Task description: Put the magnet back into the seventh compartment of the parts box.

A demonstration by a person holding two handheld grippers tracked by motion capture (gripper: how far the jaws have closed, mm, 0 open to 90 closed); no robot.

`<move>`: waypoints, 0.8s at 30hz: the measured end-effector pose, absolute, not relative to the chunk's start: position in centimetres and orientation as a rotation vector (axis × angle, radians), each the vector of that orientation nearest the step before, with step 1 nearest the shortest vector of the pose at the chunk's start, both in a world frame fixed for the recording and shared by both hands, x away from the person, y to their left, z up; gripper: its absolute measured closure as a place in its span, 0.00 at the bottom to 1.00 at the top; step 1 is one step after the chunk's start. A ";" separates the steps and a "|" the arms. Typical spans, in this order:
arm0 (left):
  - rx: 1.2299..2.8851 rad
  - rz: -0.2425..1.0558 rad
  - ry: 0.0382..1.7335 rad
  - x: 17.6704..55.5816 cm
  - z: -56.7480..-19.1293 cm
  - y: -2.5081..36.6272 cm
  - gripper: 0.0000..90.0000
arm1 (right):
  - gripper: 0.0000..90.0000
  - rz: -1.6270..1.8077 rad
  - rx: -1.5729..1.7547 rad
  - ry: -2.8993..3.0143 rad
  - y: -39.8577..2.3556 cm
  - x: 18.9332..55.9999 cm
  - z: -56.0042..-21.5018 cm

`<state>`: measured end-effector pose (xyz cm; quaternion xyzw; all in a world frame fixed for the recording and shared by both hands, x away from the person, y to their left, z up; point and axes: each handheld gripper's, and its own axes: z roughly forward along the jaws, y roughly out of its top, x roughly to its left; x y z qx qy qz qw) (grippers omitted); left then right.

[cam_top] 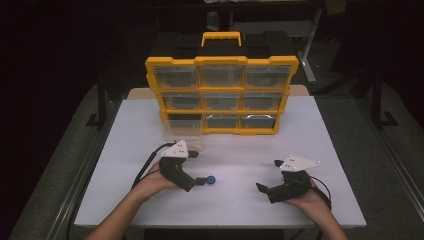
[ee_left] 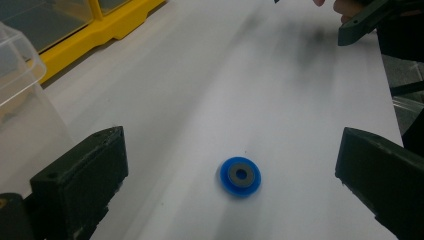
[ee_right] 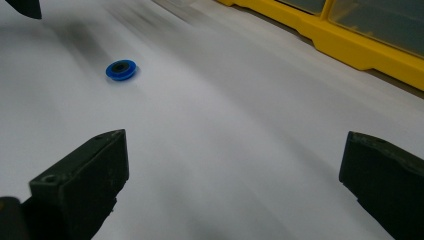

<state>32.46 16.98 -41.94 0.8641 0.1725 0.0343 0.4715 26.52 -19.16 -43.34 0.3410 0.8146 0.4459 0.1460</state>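
Left gripper view is showing spread jaws straddling the small, flat blue plastic disc with grey centre [ee_left: 240, 176]; likely light and slippery, so pinching its rim seems best.

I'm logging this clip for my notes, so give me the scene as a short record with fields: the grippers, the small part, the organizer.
left gripper: open, jaws wide, either side of the blue disc, not touching it
right gripper: open, over bare table, holding nothing
blue disc: flat on the table, grey ring with a hole on top
table: white top
parts organizer: yellow frame, clear drawers, standing upright at the far side
clear drawer: pulled out from the bottom-left slot, on the table
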 end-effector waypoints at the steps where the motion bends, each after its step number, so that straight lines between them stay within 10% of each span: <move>1: 2.117 0.083 0.421 32.5 -41.9 16.9 0.00 | 0.00 1.282 0.981 2.346 -19.2 26.5 -43.3; 24: 2.105 0.079 0.404 33.1 -41.8 14.9 0.00 | 0.00 1.286 0.979 2.348 -19.1 26.5 -43.4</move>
